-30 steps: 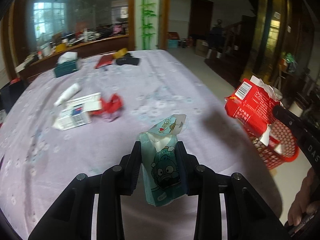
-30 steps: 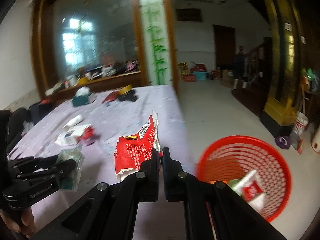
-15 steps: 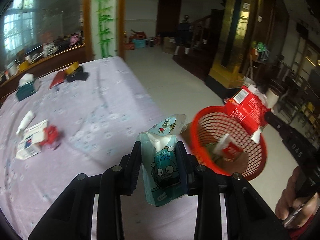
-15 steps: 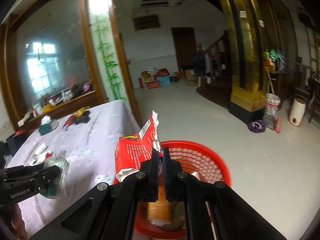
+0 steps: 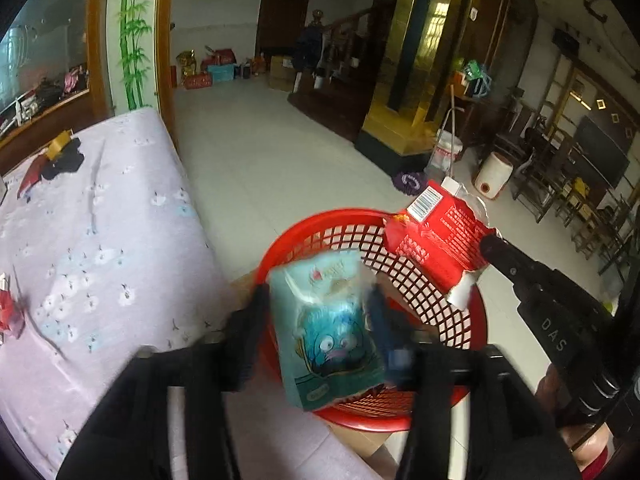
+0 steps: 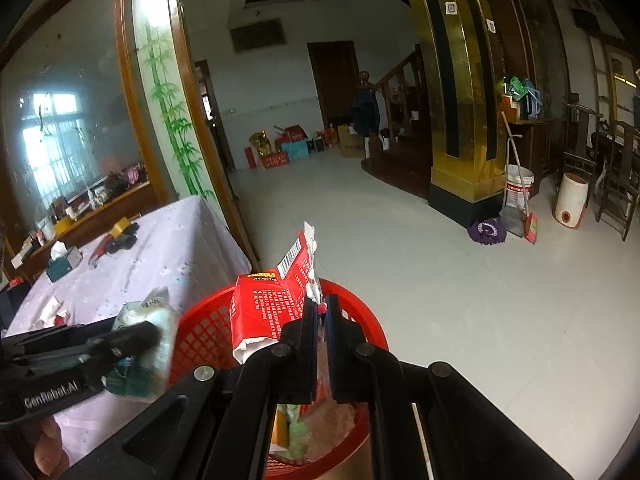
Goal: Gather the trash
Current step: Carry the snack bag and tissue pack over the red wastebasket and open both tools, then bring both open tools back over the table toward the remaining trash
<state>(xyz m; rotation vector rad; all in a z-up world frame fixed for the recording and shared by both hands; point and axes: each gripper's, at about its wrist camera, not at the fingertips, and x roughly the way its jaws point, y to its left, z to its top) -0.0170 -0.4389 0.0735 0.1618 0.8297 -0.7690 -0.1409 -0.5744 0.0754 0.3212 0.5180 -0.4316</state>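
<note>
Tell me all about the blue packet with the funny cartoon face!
The teal tissue packet is soft plastic with a wide-eyed cartoon face, white tissue poking from its torn top. It sits upright but tilted and blurred between the left gripper fingers, over the red basket's near rim, beside the purple-clothed table.

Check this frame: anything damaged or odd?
The red carton pinched in the right tool is torn open along its top edge. The teal tissue pack sits tilted between the left tool's spread fingers.

Surface: table (image 6: pixel 168 256) under lilac floral cloth.
Far end: tissue box (image 6: pixel 64 259), with black pouch (image 6: pixel 122 240) beyond it.
</note>
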